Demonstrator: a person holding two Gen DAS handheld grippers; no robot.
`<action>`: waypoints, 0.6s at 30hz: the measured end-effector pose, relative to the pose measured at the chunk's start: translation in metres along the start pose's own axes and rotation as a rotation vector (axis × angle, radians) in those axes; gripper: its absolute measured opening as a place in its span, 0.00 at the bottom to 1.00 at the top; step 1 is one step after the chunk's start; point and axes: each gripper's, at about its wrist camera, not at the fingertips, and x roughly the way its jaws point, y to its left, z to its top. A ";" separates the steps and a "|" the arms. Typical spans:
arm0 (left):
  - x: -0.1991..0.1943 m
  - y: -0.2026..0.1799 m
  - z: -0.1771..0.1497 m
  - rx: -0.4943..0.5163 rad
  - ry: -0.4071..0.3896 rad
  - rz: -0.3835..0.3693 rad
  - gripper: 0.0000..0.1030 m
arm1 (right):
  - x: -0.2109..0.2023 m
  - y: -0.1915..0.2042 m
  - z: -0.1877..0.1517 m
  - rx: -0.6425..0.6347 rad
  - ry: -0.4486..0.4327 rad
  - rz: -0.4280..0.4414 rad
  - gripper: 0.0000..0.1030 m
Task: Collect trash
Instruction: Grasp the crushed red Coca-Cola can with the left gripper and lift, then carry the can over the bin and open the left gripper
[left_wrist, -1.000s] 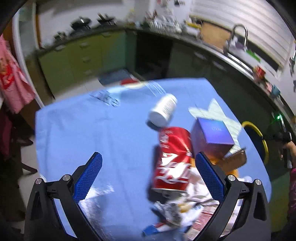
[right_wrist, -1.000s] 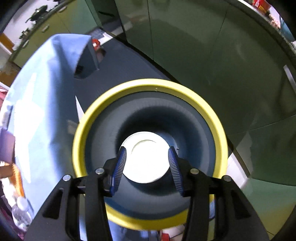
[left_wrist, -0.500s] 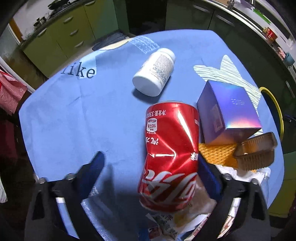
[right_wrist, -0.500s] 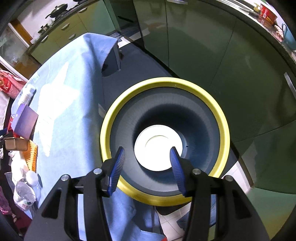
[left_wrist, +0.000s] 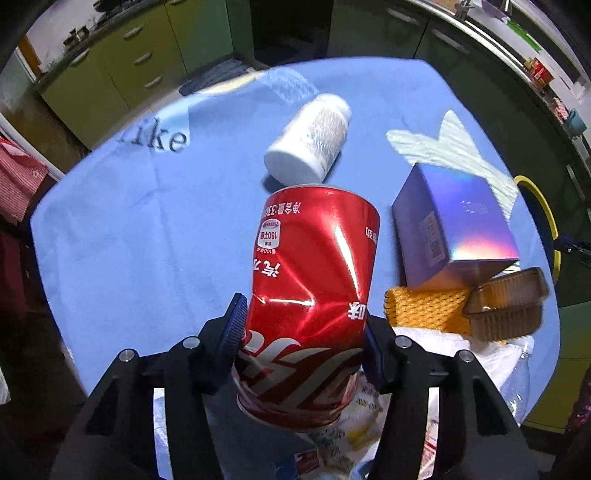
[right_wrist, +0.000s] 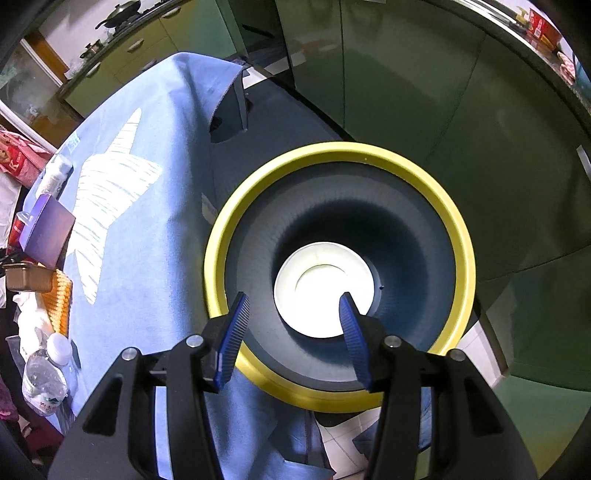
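Left gripper (left_wrist: 301, 332): jaws closing, pads pressed on both sides of the dented red can (left_wrist: 314, 291), over the blue tablecloth (left_wrist: 129, 229).
Right gripper (right_wrist: 293, 321): fingers apart, nothing between them, above the yellow-rimmed bin (right_wrist: 458, 236).
Bin: white plate (right_wrist: 321, 288) lying inside.
Nearby trash: white bottle (left_wrist: 310, 144), purple box (left_wrist: 454, 225).

Dented red soda can (left_wrist: 310, 295), upright w/ slight tilt, pinched between closing left tool (left_wrist: 303, 334) pads, above blue-clothed surface (left_wrist: 147, 229). Yellow-rimmed dark trash bin (right_wrist: 458, 236) on floor beside surface; white plate-like disc (right_wrist: 317, 266) at bottom.
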 end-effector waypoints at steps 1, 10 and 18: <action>-0.006 -0.001 0.000 0.005 -0.013 0.010 0.54 | -0.001 0.000 0.000 -0.003 -0.005 0.001 0.47; -0.098 -0.075 -0.004 0.179 -0.169 -0.051 0.54 | -0.036 -0.009 -0.018 -0.005 -0.096 0.006 0.47; -0.113 -0.216 0.023 0.436 -0.155 -0.213 0.54 | -0.078 -0.054 -0.066 0.069 -0.173 0.001 0.51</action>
